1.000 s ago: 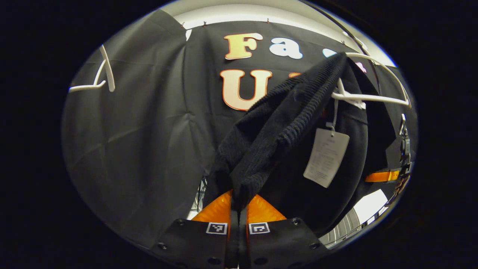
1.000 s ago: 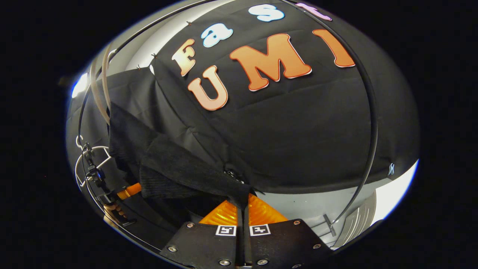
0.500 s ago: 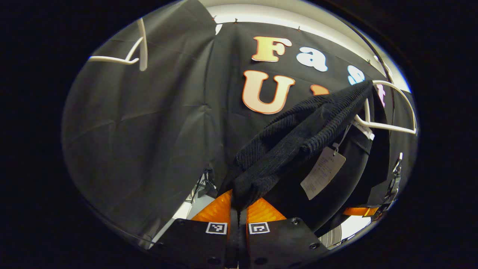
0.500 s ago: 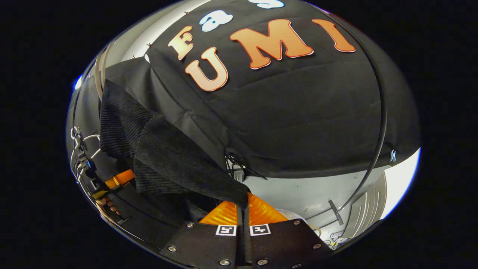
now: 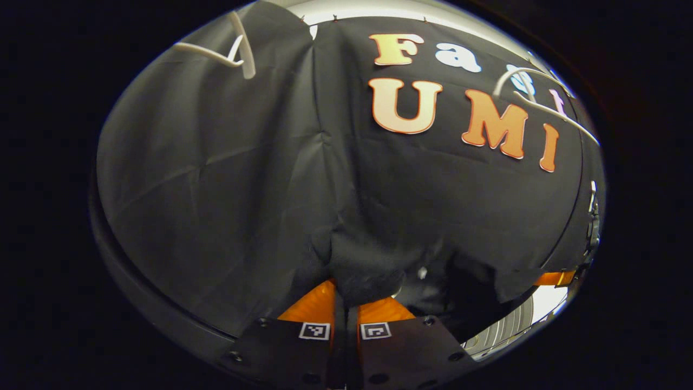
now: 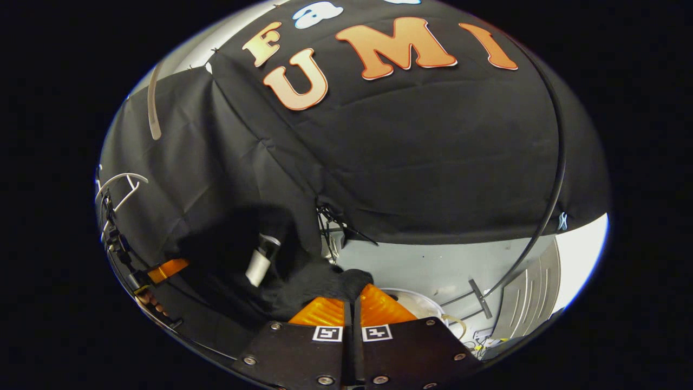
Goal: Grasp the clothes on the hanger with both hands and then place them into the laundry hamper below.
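The black knit garment [image 5: 369, 285] hangs slack and low between my two grippers, off the white hanger [image 5: 543, 104], which is bare at the upper right of the left gripper view. My left gripper [image 5: 346, 292] is shut on one bunched edge of it. In the right gripper view my right gripper [image 6: 352, 290] is shut on the other edge, and the garment [image 6: 238, 244] sags to the left with its paper tag [image 6: 259, 261] showing. The left gripper [image 6: 168, 268] and the fingers of the hand holding it show at the far left there. A white round rim [image 6: 419, 299] lies just beyond my right fingers.
A second white hanger [image 5: 234, 50] hangs at the upper left. A black curved rack pole [image 6: 553, 162] runs down the right side. The bare hanger [image 6: 120, 183] and a pale strip [image 6: 152, 105] sit at the left edge. Grey floor and slatted panel [image 6: 528, 303] lie below.
The garment has slipped off the white hanger and dropped from stretched to slack. Both grippers have moved down, still shut on it. The hanger is now bare.
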`<action>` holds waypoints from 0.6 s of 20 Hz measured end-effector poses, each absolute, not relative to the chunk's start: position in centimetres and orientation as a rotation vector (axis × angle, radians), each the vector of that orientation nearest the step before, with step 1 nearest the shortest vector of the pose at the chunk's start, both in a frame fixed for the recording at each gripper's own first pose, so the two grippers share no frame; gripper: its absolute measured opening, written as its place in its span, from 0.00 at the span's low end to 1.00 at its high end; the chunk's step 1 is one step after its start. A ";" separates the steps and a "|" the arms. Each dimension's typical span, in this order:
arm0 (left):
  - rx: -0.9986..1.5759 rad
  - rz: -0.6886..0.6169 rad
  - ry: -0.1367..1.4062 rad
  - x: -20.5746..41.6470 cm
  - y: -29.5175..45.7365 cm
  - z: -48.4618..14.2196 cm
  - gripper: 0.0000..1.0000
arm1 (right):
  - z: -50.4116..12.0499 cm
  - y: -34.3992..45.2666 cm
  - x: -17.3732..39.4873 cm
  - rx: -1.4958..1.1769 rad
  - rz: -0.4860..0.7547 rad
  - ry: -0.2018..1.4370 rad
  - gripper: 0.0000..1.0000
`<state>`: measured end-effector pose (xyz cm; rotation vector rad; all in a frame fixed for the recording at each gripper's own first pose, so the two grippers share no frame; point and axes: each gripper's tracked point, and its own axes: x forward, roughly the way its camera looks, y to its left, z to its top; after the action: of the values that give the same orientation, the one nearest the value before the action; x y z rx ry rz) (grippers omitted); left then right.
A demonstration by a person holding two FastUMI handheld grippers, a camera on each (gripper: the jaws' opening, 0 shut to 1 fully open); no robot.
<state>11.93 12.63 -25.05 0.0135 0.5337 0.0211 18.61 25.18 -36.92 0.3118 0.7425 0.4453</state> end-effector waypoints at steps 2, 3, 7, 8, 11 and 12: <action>0.013 -0.013 0.558 11.0 11.4 -25.8 0.07 | -37.8 24.7 18.0 0.301 0.435 0.751 0.00; 0.015 -0.031 0.568 10.7 10.6 -26.2 0.07 | -38.2 24.4 17.5 0.294 0.433 0.756 0.00; 0.034 -0.122 0.627 9.8 6.8 -29.4 0.07 | -40.0 22.4 15.6 0.284 0.402 0.791 0.00; 0.036 -0.146 0.648 9.1 5.7 -30.1 0.07 | -40.6 21.9 15.2 0.289 0.390 0.801 0.00; 0.043 -0.213 0.710 7.4 2.2 -31.9 0.07 | -42.3 20.8 14.5 0.290 0.356 0.832 0.00; 0.049 -0.236 0.725 7.5 1.1 -32.3 0.07 | -42.9 20.4 14.4 0.287 0.345 0.843 0.00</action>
<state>7.46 1.05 -32.27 0.0487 0.7251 -0.2361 14.36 20.40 -42.92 0.2867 0.8432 0.3449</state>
